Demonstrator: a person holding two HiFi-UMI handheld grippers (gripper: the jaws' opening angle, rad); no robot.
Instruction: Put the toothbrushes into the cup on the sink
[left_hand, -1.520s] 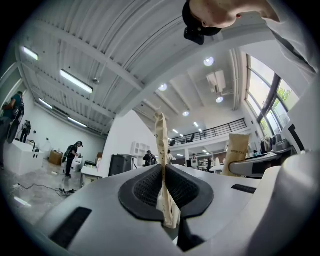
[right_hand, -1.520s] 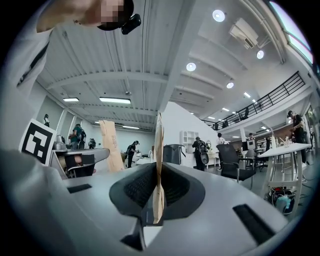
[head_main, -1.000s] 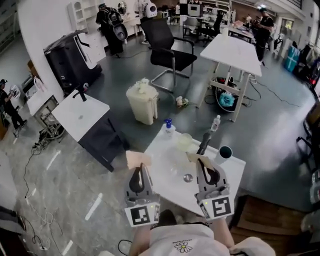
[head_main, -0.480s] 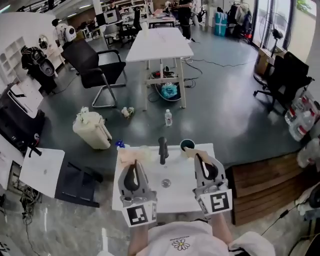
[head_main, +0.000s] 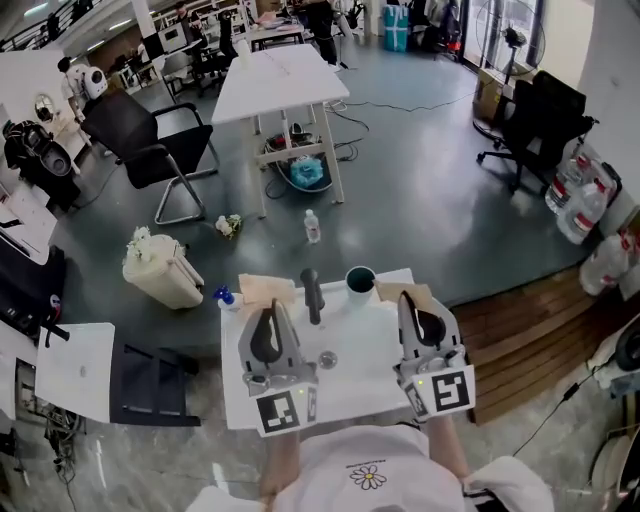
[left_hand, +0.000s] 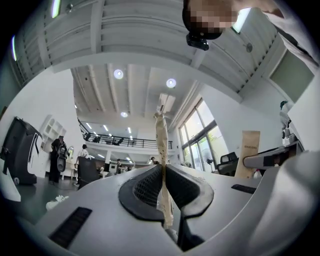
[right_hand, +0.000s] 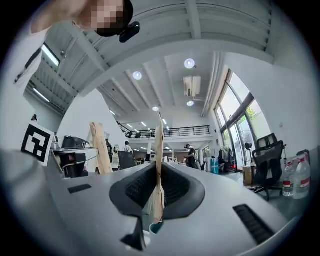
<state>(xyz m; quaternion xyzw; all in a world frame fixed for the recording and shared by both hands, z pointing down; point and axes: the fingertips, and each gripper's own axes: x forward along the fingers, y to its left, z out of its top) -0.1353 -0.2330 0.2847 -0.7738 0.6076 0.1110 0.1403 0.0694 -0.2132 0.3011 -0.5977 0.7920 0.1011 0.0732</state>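
A white sink (head_main: 236, 395) with a black tap (head_main: 312, 293) lies below me in the head view. A dark cup (head_main: 360, 280) stands at its back edge, right of the tap. My left gripper (head_main: 268, 303) hangs over the sink's left side, shut on a flat tan toothbrush pack (head_main: 264, 289). My right gripper (head_main: 409, 303) is over the right side, just right of the cup, shut on a second tan pack (head_main: 400, 291). In the left gripper view (left_hand: 164, 200) the pack (left_hand: 161, 145) shows edge-on between the jaws. The right gripper view (right_hand: 157, 200) shows the same with its pack (right_hand: 158, 155).
A blue-capped bottle (head_main: 224, 298) stands at the sink's back left corner. On the grey floor beyond are a cream bin (head_main: 160, 268), a water bottle (head_main: 312, 227), a white table (head_main: 280, 80) and a black chair (head_main: 150, 150). A wooden platform (head_main: 530, 330) adjoins the sink's right.
The head view has swung, so the sink now lies square below. The cup, earlier right of the right gripper, now sits left of its tip. Both grippers still hold their packs.
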